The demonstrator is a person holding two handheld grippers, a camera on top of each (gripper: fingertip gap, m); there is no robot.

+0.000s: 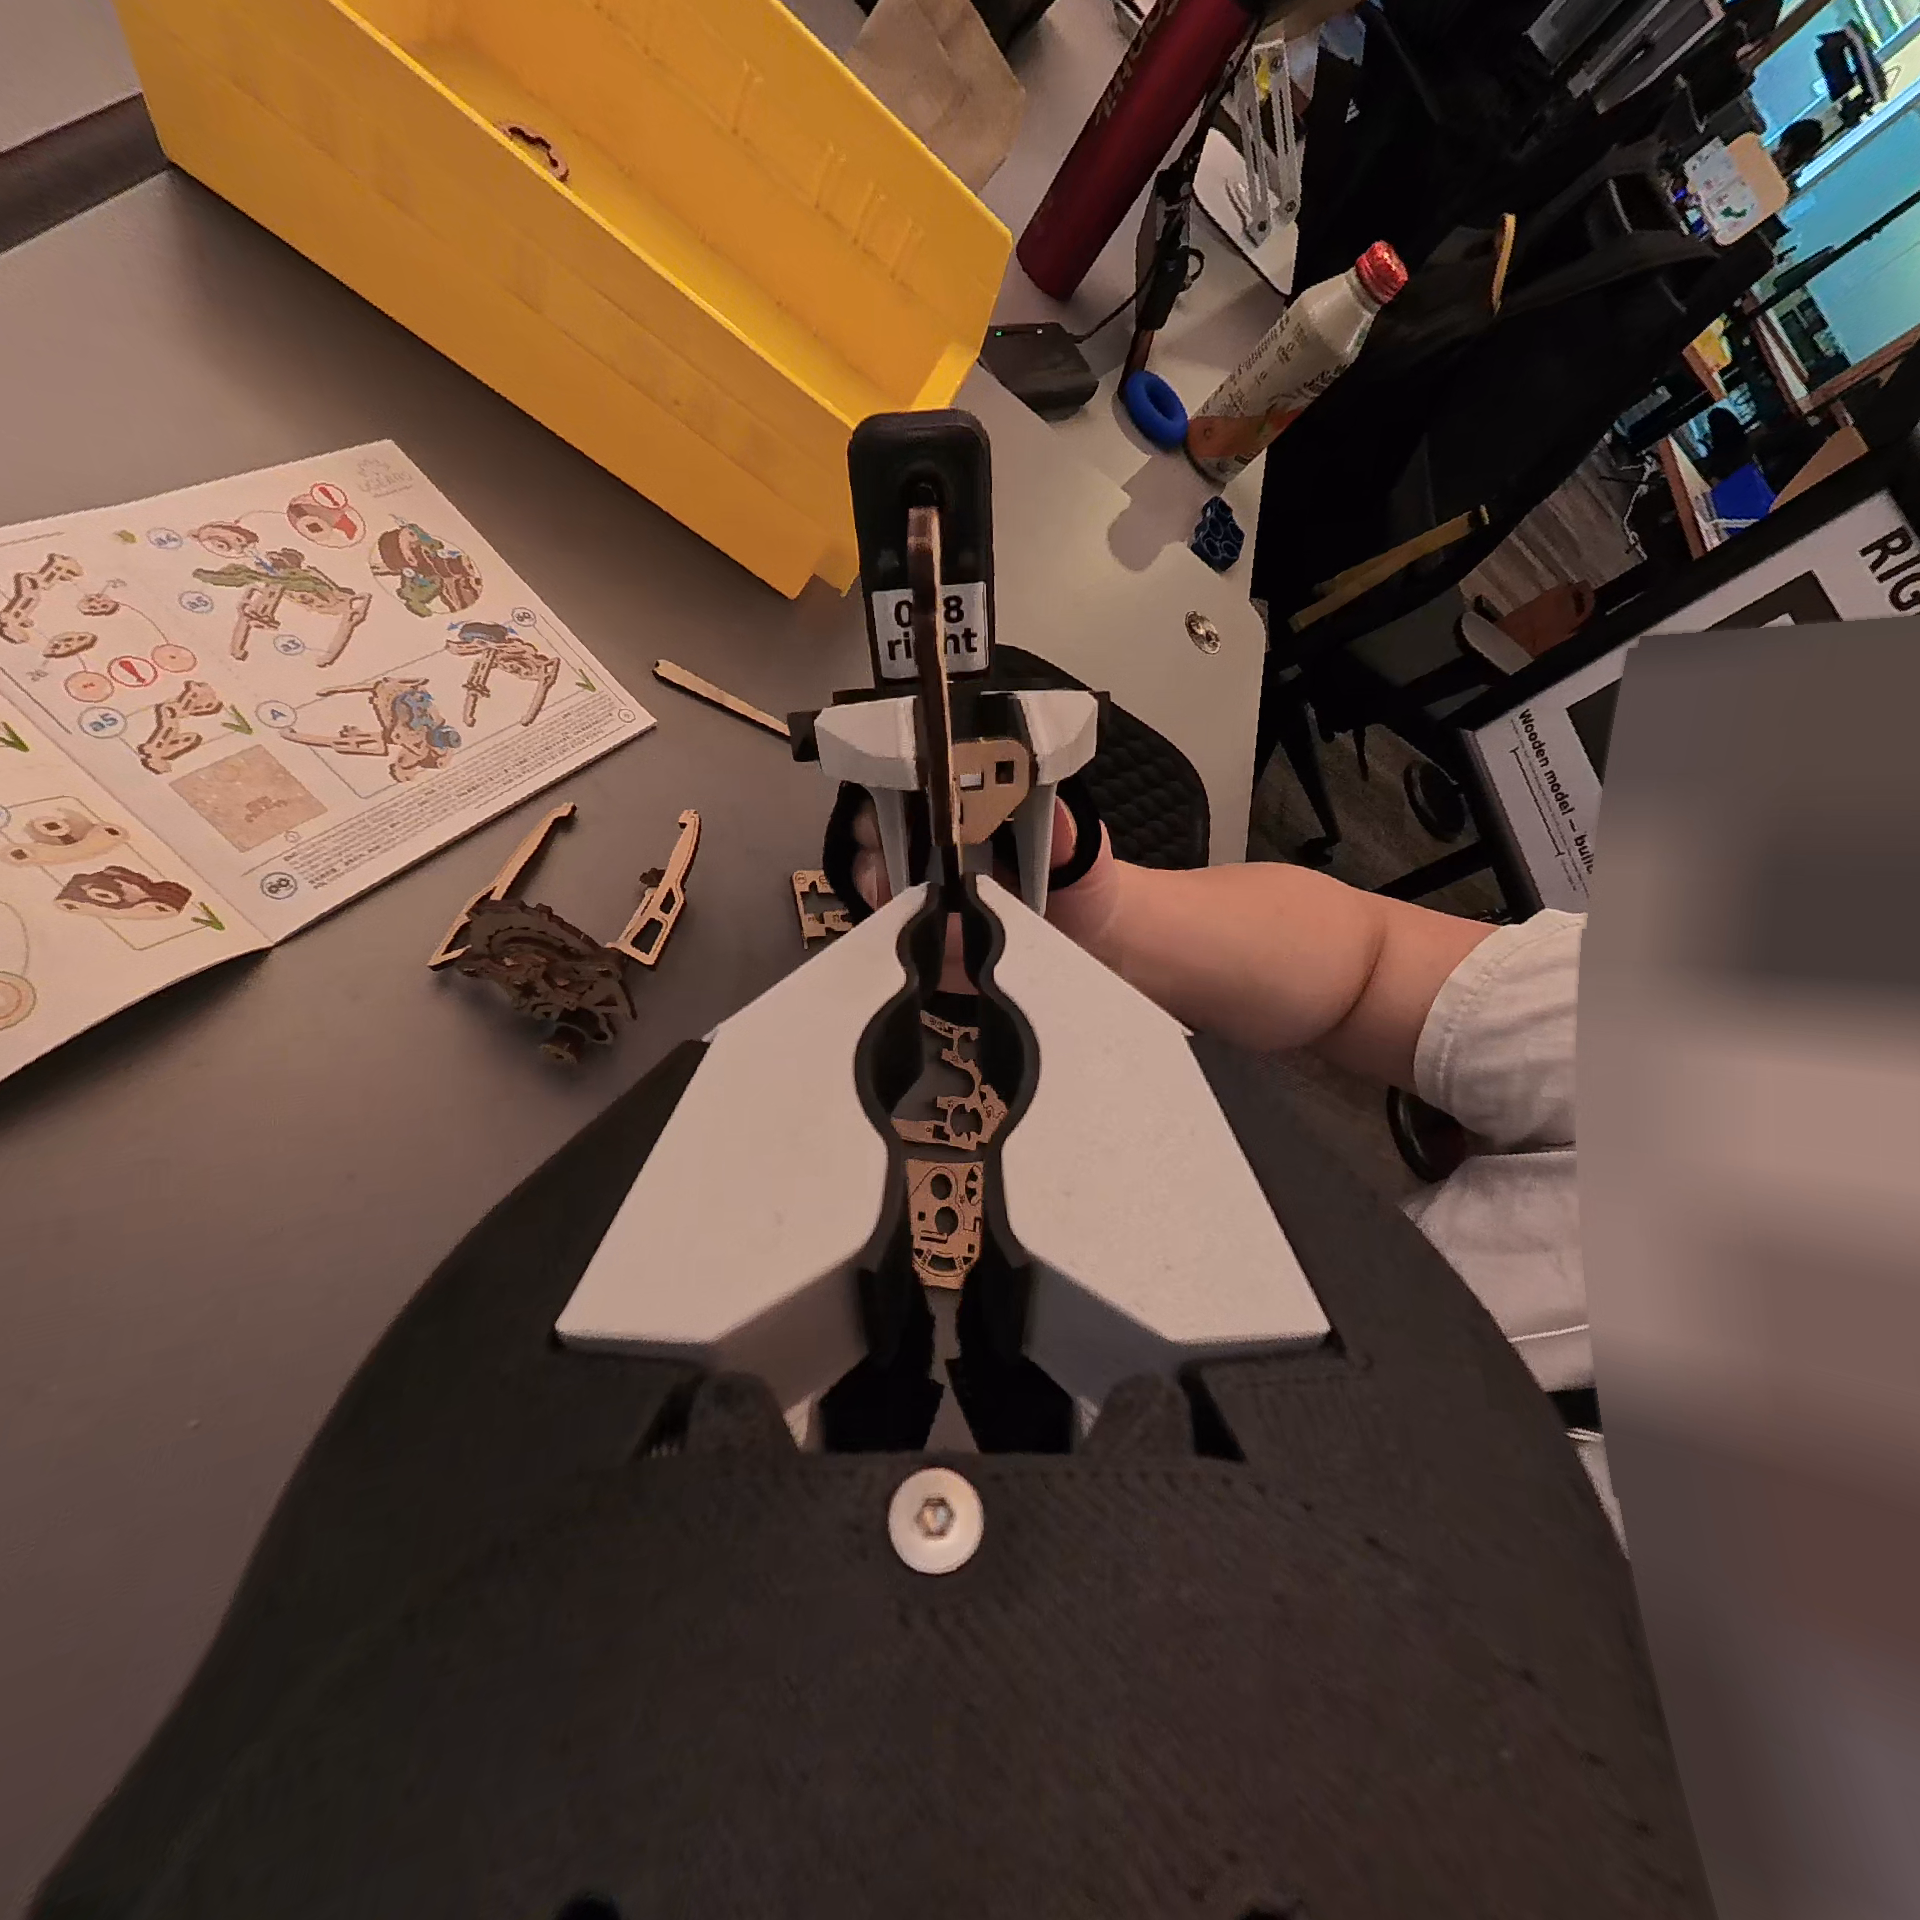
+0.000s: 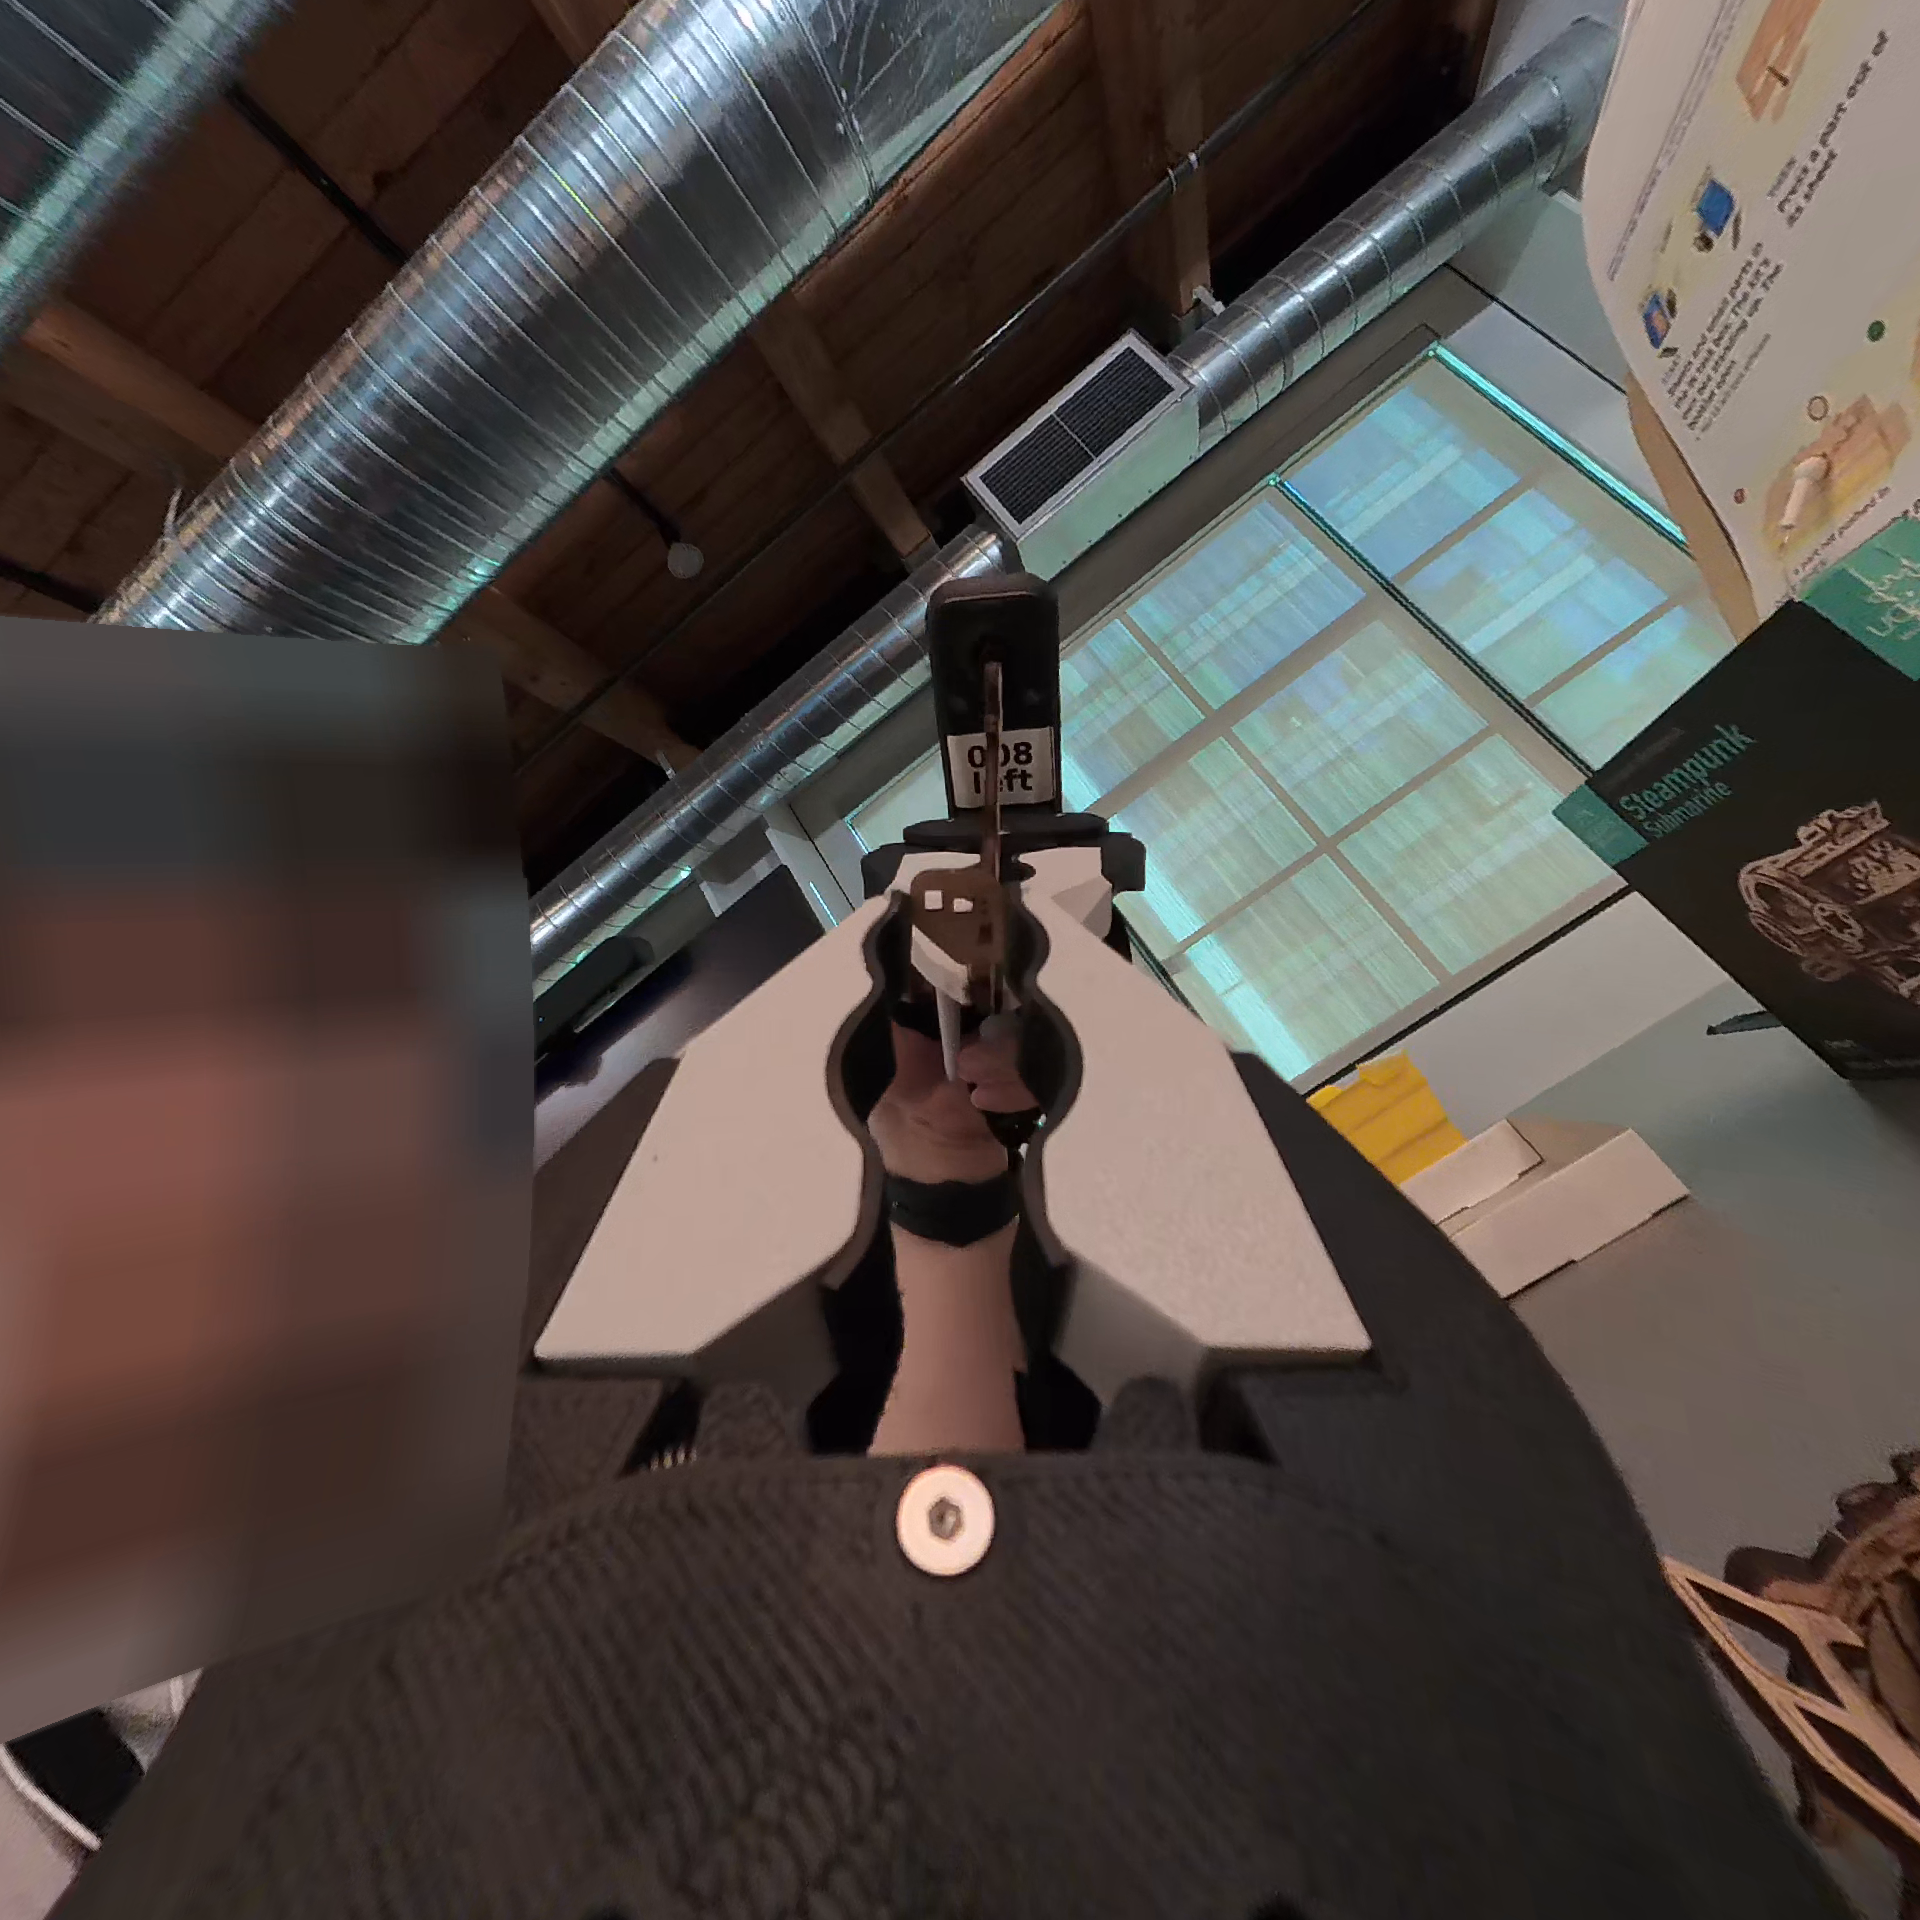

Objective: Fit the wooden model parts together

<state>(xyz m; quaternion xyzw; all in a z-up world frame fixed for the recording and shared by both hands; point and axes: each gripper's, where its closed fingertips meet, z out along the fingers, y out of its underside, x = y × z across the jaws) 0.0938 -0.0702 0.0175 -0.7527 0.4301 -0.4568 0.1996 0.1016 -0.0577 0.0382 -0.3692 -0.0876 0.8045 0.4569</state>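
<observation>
Brown laser-cut plywood is showing in both views: a thin wooden part [image 1: 940, 665] is standing edge-on between the two grippers, which are pointing at each other tip to tip above the grey counter [image 1: 312, 1195]. The left gripper [image 1: 951, 894] is presenting white fingers [image 1: 790, 1091] whose jaws are pressed together at the tips on the lower edge of that part. In the right wrist view, the right gripper [image 2: 951, 914] is likewise pinching the wooden part [image 2: 971, 914], jaws nearly closed around it. A flat lobe with two square holes [image 1: 992, 790] is projecting sideways from the strip.

A partly assembled model [image 1: 561, 935] with two legs is lying on the counter to the left, just below an open instruction sheet [image 1: 260, 707]. A yellow bin [image 1: 582, 260] is sitting beyond the sheet. Further flat fretwork pieces [image 1: 951, 1174] are lying on the counter beneath the left gripper, showing through the gap behind its fingertips. A bare forearm [image 1: 1268, 956] is reaching in from the right.
</observation>
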